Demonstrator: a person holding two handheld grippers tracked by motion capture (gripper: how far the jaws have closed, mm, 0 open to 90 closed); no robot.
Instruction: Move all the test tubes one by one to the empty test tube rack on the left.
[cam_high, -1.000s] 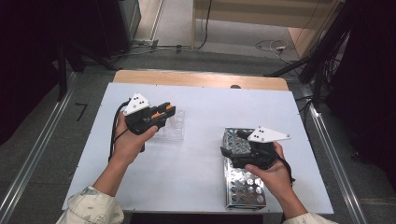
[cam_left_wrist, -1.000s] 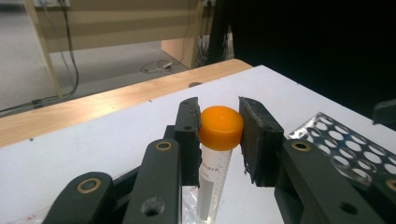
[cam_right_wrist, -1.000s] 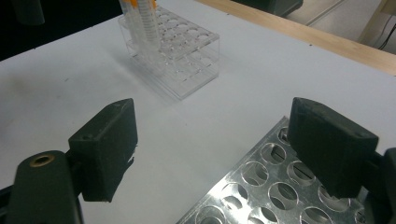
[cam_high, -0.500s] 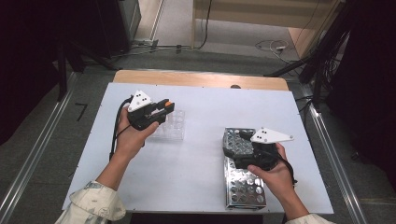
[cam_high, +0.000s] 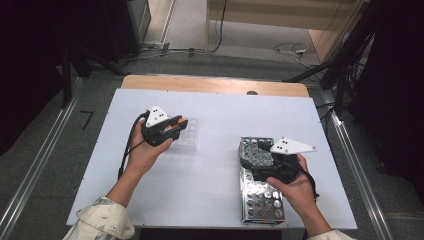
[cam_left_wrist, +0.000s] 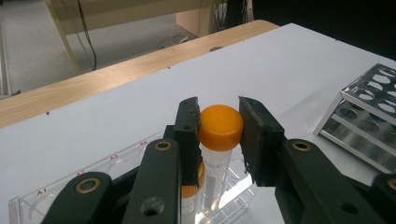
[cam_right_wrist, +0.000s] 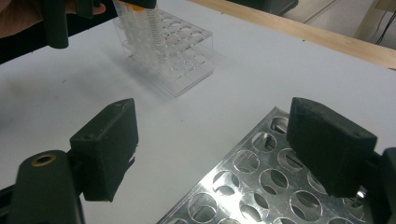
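Observation:
My left gripper (cam_left_wrist: 218, 135) is shut on the orange cap of a clear tube (cam_left_wrist: 221, 127), which hangs upright with its lower end among the wells of a clear plastic rack (cam_left_wrist: 56, 196). A second orange-capped tube (cam_left_wrist: 191, 189) stands in that rack just behind the left jaw. In the high view the left gripper (cam_high: 177, 124) sits over the clear rack (cam_high: 189, 140) at centre left. My right gripper (cam_right_wrist: 212, 149) stands open with nothing between its jaws, just above the near end of a metal rack (cam_right_wrist: 261, 186). From above, the right gripper (cam_high: 252, 156) rests over the metal rack (cam_high: 260, 200).
The white table (cam_high: 215, 115) has a wooden strip (cam_high: 210, 85) along its far edge. The metal rack (cam_left_wrist: 364, 116) lies to the right of the clear one. Cables lie on the floor (cam_high: 190, 50) beyond the table. Metal rails run along both sides.
The left hand has sunk a little, lowering the orange-capped tube into the clear rack. The right hand and its gripper have kept still.

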